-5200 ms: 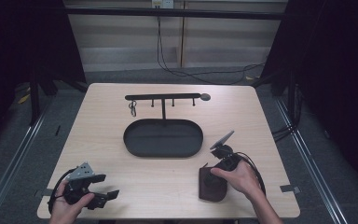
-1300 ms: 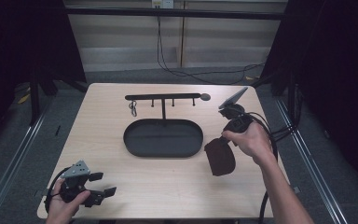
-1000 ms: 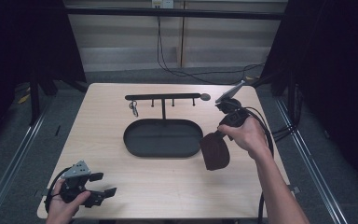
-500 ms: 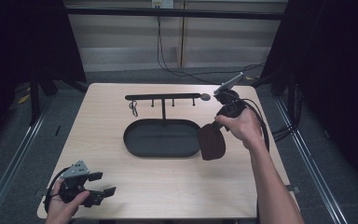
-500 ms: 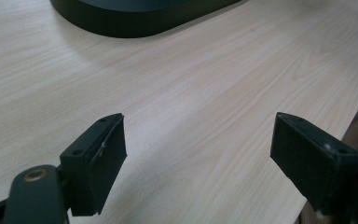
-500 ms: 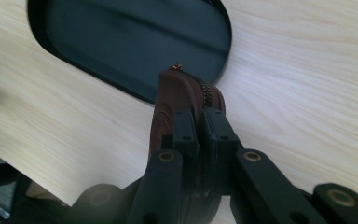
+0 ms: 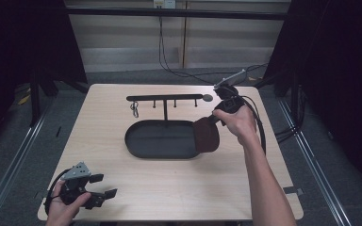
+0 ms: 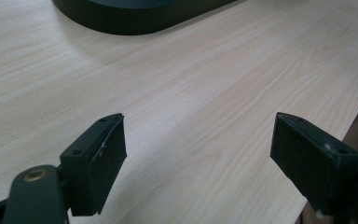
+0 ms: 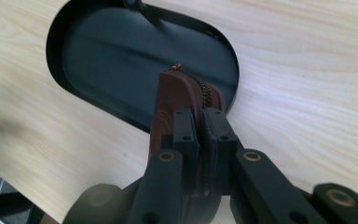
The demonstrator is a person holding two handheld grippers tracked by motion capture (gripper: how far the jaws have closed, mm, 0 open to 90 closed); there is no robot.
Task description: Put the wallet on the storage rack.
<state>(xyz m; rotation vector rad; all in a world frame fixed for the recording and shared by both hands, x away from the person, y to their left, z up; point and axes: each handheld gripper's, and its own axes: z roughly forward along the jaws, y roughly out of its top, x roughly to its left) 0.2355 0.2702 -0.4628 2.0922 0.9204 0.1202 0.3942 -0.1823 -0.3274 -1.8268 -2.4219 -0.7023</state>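
So the brown zip pouch [image 7: 206, 136] is up off the table now, pinched in the right gripper [image 7: 215, 116], jaws squeezed tight on its zipper edge, and hanging right over the right end of the black oval tray [image 7: 143, 151]. A few seconds back it was sitting on the table near the front edge, and over the last second or so it's been drifting left from beside the tray to over its rim. In the right gripper view the pouch [image 9: 182, 100] hangs edge-on with the tray [image 9: 98, 56] directly underneath, so my guess is it's about to get set down in there. The left gripper [image 7: 99, 186] hasn't done anything, parked at the front left corner of the table [image 7: 179, 188] with its jaws wide apart, nothing between them.
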